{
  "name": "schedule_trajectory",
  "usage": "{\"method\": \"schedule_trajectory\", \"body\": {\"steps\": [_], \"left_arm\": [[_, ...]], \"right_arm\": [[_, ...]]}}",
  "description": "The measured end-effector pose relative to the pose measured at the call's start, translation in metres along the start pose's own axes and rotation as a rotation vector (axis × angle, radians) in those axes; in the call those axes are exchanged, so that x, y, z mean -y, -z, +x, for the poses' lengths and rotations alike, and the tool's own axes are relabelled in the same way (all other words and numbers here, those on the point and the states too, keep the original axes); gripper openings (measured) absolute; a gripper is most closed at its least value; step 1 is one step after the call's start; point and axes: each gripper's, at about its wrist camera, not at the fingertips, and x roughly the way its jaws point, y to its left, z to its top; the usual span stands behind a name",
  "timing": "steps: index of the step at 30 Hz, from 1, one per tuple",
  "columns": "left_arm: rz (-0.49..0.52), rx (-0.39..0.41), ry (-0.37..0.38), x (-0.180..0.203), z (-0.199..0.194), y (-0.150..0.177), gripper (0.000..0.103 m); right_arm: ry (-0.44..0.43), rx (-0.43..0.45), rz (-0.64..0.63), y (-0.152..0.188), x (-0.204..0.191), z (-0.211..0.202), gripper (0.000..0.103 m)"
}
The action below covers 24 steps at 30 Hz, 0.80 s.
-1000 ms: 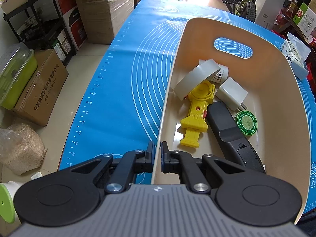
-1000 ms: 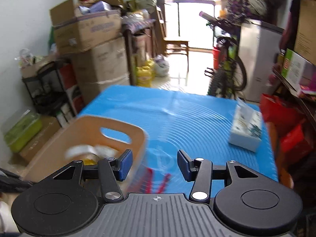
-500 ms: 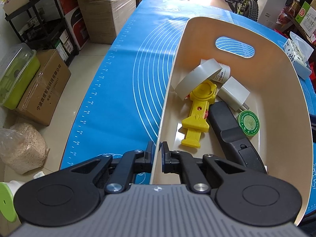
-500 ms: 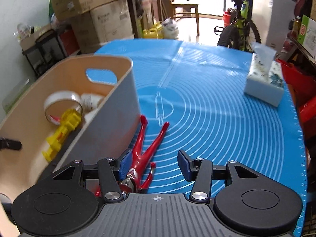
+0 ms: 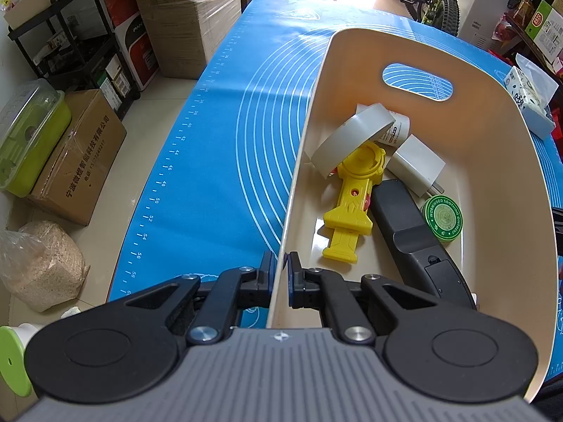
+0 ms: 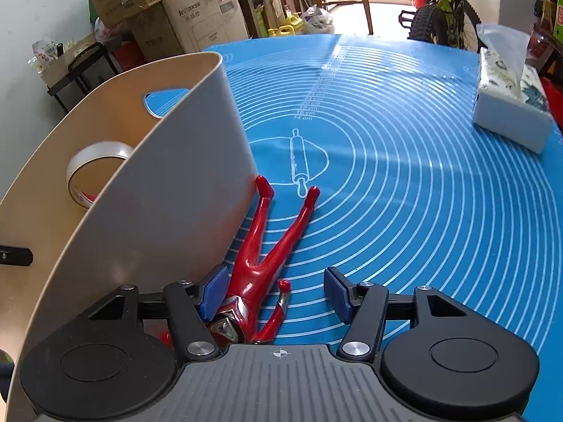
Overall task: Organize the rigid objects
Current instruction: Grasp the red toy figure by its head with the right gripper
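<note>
The bin (image 6: 183,190) wall crowds the red figure (image 6: 262,263); its other side lies open.

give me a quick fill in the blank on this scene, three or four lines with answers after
1. The left gripper is shut on the wall of the ____.
2. The red figure lies on the blue ____, outside the bin.
3. The right gripper is ____, its fingers either side of the figure.
4. The round tin in the bin is ____ in colour.

Missing words: bin; mat; open; green
</note>
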Motion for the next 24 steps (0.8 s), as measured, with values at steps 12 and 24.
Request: {"method": "schedule_trajectory", "body": {"steps": [12, 24], "left_arm": [[0.002, -0.002, -0.006, 0.001, 0.0, 0.0, 0.009], [0.006, -0.001, -0.002, 0.001, 0.0, 0.0, 0.009]], "right_arm": [[0.105, -0.039, -0.087, -0.003, -0.017, 0.002, 0.067], [0.192, -0.1, -0.187, -0.002, -0.032, 0.009, 0.067]]}}
